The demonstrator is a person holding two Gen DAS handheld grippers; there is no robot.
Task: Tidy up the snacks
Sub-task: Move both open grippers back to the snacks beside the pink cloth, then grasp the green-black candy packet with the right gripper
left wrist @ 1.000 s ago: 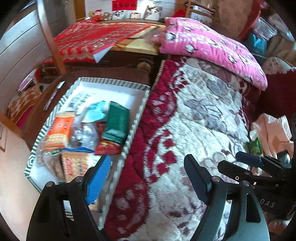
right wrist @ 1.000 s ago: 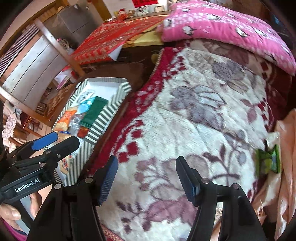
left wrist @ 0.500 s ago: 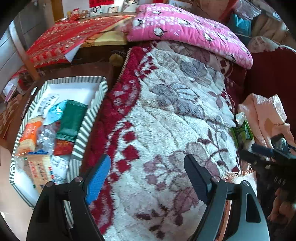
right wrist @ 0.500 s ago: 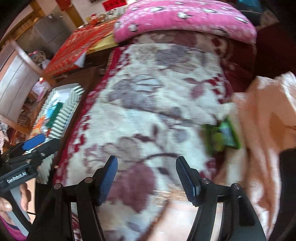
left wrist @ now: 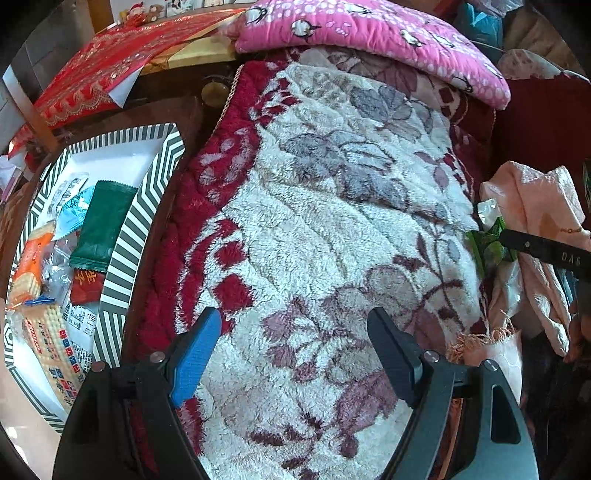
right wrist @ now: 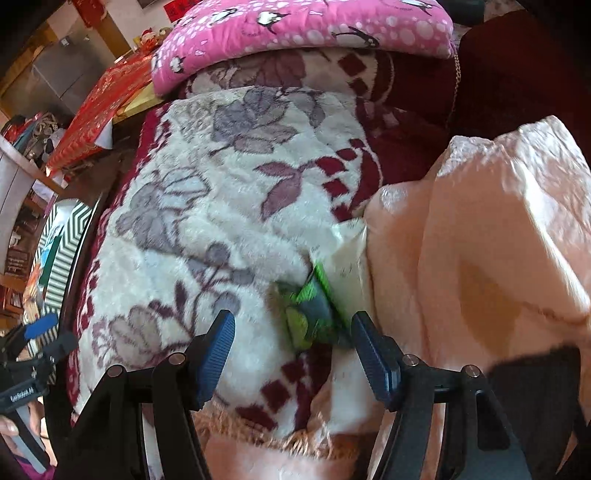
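A green snack packet [right wrist: 314,314] lies on the floral blanket [right wrist: 221,221] beside a peach cloth [right wrist: 480,240]. My right gripper [right wrist: 293,343] is open, its fingers either side of the packet and close to it. The packet also shows at the right in the left wrist view [left wrist: 487,247], next to the right gripper's finger [left wrist: 546,251]. My left gripper [left wrist: 295,350] is open and empty above the blanket [left wrist: 332,221]. A striped box [left wrist: 122,254] at the left holds several snacks, among them a dark green packet [left wrist: 101,225] and an orange cracker pack [left wrist: 31,266].
A pink penguin pillow [left wrist: 369,33] lies at the blanket's far end. A red patterned cloth [left wrist: 103,66] covers a table beyond the box. The peach cloth [left wrist: 535,206] is bunched at the blanket's right edge, with a white wrapper [right wrist: 347,254] by the green packet.
Both grippers have swung right, away from the striped box. The right gripper has closed in on the green packet, which now sits between its open fingers.
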